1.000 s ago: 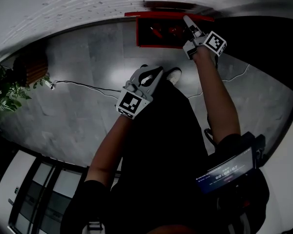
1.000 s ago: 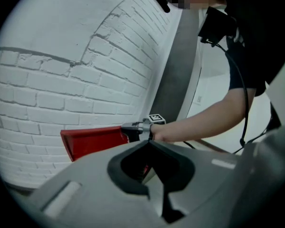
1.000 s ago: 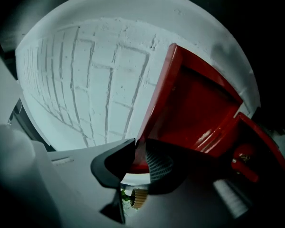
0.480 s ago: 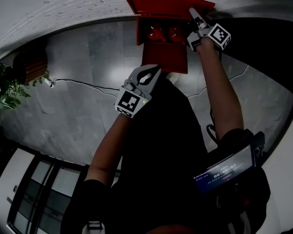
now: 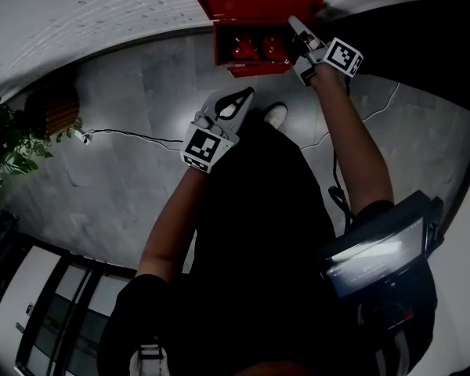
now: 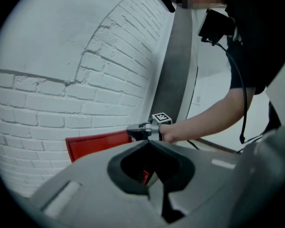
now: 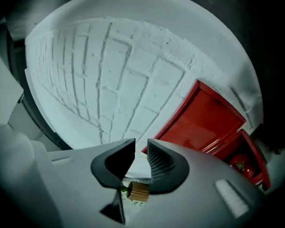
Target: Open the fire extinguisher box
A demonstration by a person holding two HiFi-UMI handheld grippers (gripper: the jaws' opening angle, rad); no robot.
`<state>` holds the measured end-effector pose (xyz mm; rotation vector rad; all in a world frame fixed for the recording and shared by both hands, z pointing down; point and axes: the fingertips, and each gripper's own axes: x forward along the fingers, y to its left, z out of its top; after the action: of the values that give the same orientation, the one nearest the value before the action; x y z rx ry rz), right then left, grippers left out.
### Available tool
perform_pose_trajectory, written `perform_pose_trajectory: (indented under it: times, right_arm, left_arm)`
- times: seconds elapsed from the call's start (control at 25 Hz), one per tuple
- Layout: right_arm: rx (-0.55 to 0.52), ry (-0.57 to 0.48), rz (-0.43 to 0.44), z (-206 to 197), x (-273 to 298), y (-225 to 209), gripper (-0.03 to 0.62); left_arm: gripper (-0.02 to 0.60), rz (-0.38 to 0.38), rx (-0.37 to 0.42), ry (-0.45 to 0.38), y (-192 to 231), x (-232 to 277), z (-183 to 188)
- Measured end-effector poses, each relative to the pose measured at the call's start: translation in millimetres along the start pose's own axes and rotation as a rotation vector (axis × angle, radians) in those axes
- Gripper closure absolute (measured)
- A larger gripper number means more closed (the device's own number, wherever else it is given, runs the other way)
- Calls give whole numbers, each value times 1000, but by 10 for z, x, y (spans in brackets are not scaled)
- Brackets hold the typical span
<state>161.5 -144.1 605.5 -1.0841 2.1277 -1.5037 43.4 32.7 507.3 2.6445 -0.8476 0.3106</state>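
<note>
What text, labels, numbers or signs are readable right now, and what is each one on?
No text can be read in any view.
On the screen at the person's waist: lit lines, too blurred to read.
On the box: no label or sign shows.
On the left cube and right cube: black-and-white square markers, no letters or numbers.

Floor [image 5: 133, 171]: grey, glossy, laid in large slabs. On it:
- red fire extinguisher box [image 5: 260, 5], lid raised, against the white brick wall [image 5: 102, 6]
- thin cable [image 5: 141, 138]
- brown slatted object [image 5: 56, 110]
- leafy plant [image 5: 6, 143]
- white shoe [image 5: 276, 114]
</note>
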Motion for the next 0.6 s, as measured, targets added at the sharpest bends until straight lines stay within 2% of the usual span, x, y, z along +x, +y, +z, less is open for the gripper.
perform_pose_trajectory:
  times: [0.16,0.32,0.4,0.6]
  right_arm:
    - [-11,1,22,-20,-303,254,522]
    - [-111,-2,67,-37,-631,798,533]
    - [-205,14,71,-67,-813,1089,545]
    - [-548,74,111,-176,-1157,1950,569]
  left_arm:
    - [580,1,17,-2,-70,-98,71]
    - [580,1,38,-20,-125,-223,247]
    - [580,4,46,-36,-145,-288,368]
    - [580,1,82,-88,-220,-455,778]
